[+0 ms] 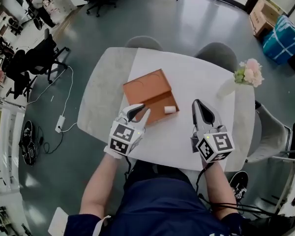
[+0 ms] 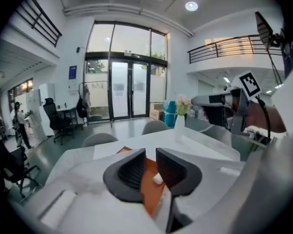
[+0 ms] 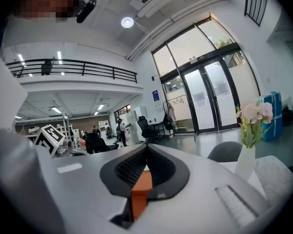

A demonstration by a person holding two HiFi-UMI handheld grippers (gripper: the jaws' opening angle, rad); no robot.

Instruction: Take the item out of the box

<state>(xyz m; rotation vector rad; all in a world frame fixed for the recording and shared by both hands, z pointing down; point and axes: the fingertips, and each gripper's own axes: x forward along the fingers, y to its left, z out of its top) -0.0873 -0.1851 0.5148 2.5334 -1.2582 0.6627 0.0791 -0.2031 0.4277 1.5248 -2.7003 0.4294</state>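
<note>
We're looking down on the white table (image 1: 201, 77), and the brown box (image 1: 148, 93) lies open near its middle, lid folded back away from us. The item (image 1: 170, 109) – a small white piece – sits at the right end of the box's near half, and whether it rests inside the rim or on it we can't tell. The left gripper (image 1: 141, 111) hangs just at the box's near edge, tilted downward, with its jaws a narrow slit apart and nothing pinched between them. In the left gripper view we see the orange-brown box and the white item (image 2: 157, 178) through that slit, beyond the tips and untouched. On the other side, the right gripper (image 1: 196, 104) stands over bare table to the right of the box, near the item but apart from it. In the right gripper view its jaws meet at the tips – closed, holding nothing. A white vase (image 1: 227, 87) of pale pink flowers (image 1: 250, 72) stands at the table's far right.
</note>
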